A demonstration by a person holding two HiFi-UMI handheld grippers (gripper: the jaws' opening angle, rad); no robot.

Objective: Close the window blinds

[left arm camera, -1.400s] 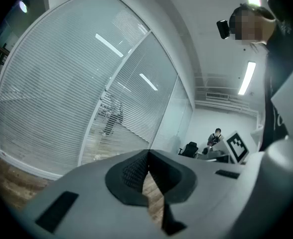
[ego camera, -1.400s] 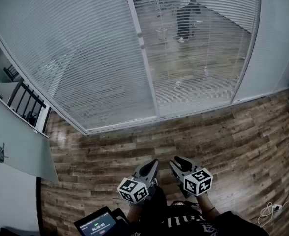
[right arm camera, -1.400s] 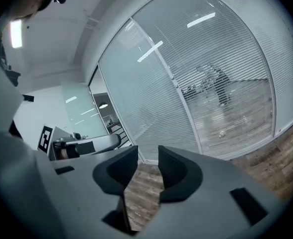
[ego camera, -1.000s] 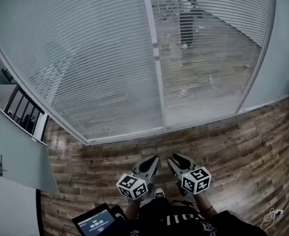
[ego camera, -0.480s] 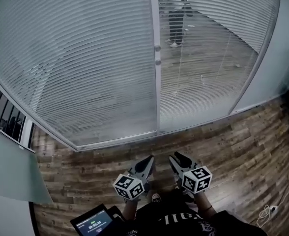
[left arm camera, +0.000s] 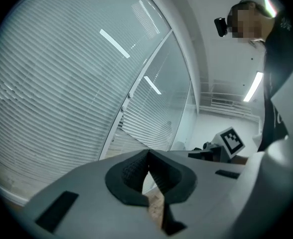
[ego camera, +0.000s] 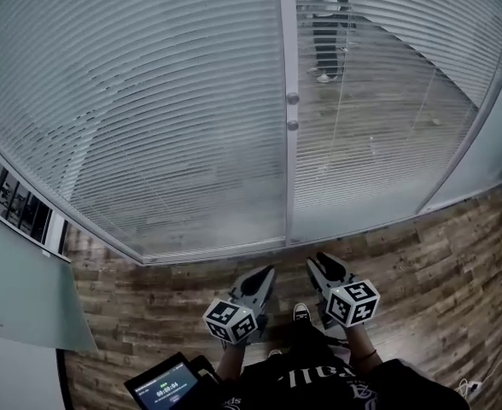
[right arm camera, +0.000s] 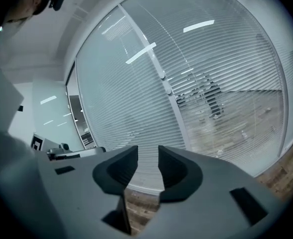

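Facing window blinds: left gripper pinched, right gripper parted, tablet illegible.

"What do I look like from up there?"

"You're in a black top with pale lettering across the front. A dark shoe with white on its upper shows beneath it, and a thin dark band circles your right wrist."

"And the tools?"

"Your left hand-held gripper and right hand-held gripper are both smooth grey shells that taper forward. They're lined with black ribbed pads and have dark rectangular slots in the shell. Each one has a white marker cube printed with black squares. A small black camera sits on your head."
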